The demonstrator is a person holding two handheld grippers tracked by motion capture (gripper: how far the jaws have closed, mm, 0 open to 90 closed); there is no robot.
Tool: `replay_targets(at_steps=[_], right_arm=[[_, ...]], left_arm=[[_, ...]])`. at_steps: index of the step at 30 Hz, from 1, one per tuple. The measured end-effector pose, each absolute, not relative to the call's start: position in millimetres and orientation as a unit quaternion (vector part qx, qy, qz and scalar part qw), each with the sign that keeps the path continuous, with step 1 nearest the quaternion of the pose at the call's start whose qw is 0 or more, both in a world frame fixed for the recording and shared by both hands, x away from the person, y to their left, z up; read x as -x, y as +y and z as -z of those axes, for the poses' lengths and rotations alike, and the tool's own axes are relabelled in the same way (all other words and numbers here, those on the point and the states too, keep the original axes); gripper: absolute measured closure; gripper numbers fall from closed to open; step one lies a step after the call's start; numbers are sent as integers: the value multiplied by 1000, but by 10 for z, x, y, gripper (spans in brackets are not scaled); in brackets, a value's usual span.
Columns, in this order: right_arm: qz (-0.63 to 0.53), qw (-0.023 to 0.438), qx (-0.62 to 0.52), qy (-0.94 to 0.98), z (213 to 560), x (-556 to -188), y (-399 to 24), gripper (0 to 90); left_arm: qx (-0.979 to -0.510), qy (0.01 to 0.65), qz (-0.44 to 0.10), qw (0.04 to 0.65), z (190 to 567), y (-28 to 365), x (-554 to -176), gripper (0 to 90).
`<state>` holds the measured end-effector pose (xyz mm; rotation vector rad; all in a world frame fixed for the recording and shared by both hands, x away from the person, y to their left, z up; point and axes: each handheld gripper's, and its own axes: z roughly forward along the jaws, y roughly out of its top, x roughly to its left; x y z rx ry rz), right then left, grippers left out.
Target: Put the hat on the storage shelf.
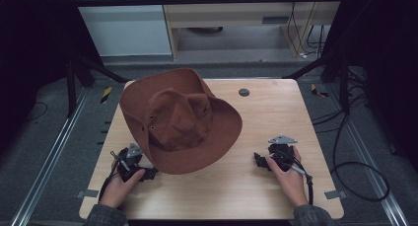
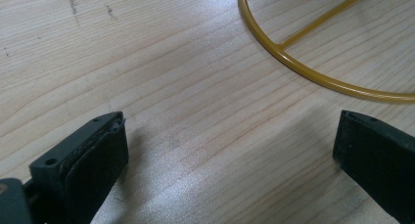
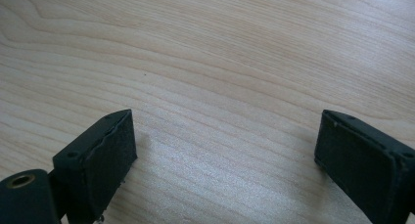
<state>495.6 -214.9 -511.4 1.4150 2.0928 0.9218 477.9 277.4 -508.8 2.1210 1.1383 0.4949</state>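
Soft brown felt hat (image 1: 180, 120) (creased crown) on pale woodgrain table (image 1: 256, 186); both grippers (image 2: 230, 145) (image 3: 225, 145) gape wide

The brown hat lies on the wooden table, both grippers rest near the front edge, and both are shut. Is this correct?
Not quite: both grippers are open. The left gripper view and the right gripper view each show the jaws spread wide over bare wood. The brown hat does lie on the wooden table.
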Motion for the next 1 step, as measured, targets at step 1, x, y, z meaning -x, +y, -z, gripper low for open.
replay_targets(at_steps=[1], right_arm=[[-334, 224, -513, 758, 5113, -4956, -2149, 84]], left_arm=[[-813, 436, -190, 335, 5088, 2774, -4780, 0]])
